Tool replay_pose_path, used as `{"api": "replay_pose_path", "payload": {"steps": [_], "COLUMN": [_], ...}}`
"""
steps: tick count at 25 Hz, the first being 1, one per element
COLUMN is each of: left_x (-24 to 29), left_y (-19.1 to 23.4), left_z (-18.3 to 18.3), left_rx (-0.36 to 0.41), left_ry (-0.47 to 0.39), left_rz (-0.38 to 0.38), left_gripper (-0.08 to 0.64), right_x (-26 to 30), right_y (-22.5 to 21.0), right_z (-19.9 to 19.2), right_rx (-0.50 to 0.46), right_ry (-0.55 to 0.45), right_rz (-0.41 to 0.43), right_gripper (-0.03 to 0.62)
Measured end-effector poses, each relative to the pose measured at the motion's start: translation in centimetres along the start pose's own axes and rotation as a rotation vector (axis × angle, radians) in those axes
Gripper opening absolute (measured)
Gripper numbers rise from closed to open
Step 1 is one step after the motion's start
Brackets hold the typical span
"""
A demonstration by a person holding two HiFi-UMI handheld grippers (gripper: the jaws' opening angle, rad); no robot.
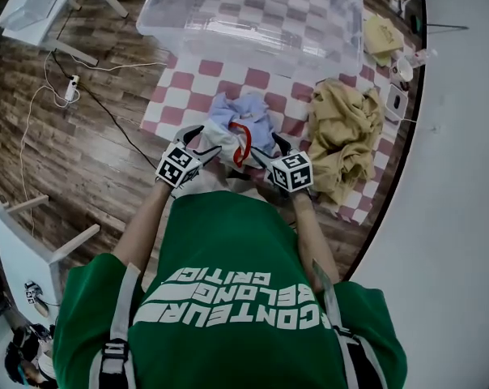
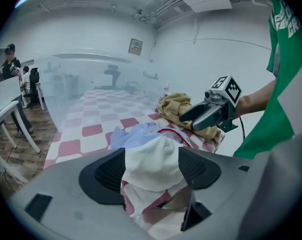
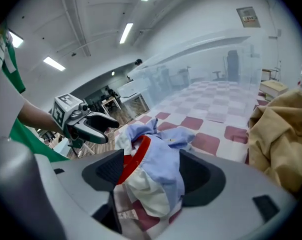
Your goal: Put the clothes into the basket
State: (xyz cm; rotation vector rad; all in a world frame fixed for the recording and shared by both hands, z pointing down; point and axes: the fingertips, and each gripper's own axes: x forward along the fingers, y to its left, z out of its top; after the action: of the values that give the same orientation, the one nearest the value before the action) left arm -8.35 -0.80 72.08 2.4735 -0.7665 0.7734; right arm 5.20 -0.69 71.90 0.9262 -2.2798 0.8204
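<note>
A crumpled light-blue and white garment with red trim [image 1: 243, 128] lies on the red-and-white checked mat [image 1: 188, 79], just before the clear plastic basket [image 1: 228, 35]. My left gripper [image 1: 208, 140] is at the garment's near left edge, and its jaws stand wide with white cloth [image 2: 151, 159] bunched between them. My right gripper [image 1: 266, 148] is at the near right edge, also wide, with blue cloth and red trim [image 3: 156, 159] between its jaws. Each gripper shows in the other's view: the right gripper [image 2: 206, 115] and the left gripper [image 3: 98, 126].
A tan garment [image 1: 342, 136] is heaped on the mat to the right, and a smaller yellow cloth [image 1: 382, 37] lies beyond it. A white curved tabletop [image 1: 463, 177] borders the right side. A cable and power strip [image 1: 70, 87] run across the wooden floor at the left.
</note>
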Motion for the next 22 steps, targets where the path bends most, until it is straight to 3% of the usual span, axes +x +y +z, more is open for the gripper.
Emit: {"api": "replay_pose_path", "payload": {"steps": [12, 18, 22], "left_x": [5.7, 8.0, 9.1], "left_y": [2.1, 2.4, 2.4], "left_z": [-3.6, -4.2, -4.1], "left_rx": [-0.035, -0.063, -0.106], "left_ry": [0.170, 0.219, 0.224], "left_rz": [-0.089, -0.158, -0.182], "left_gripper": [0.334, 0.334, 0.334], "right_x": [5.5, 8.0, 9.0], "right_y": [-5.4, -5.4, -5.1], "right_z": [-4.3, -5.2, -5.1], "right_rx": [0.170, 0.281, 0.281], "right_ry": [0.170, 0.200, 0.212], "right_rz": [-0.056, -0.016, -0.024], "right_gripper": [0.368, 0.367, 0.367]}}
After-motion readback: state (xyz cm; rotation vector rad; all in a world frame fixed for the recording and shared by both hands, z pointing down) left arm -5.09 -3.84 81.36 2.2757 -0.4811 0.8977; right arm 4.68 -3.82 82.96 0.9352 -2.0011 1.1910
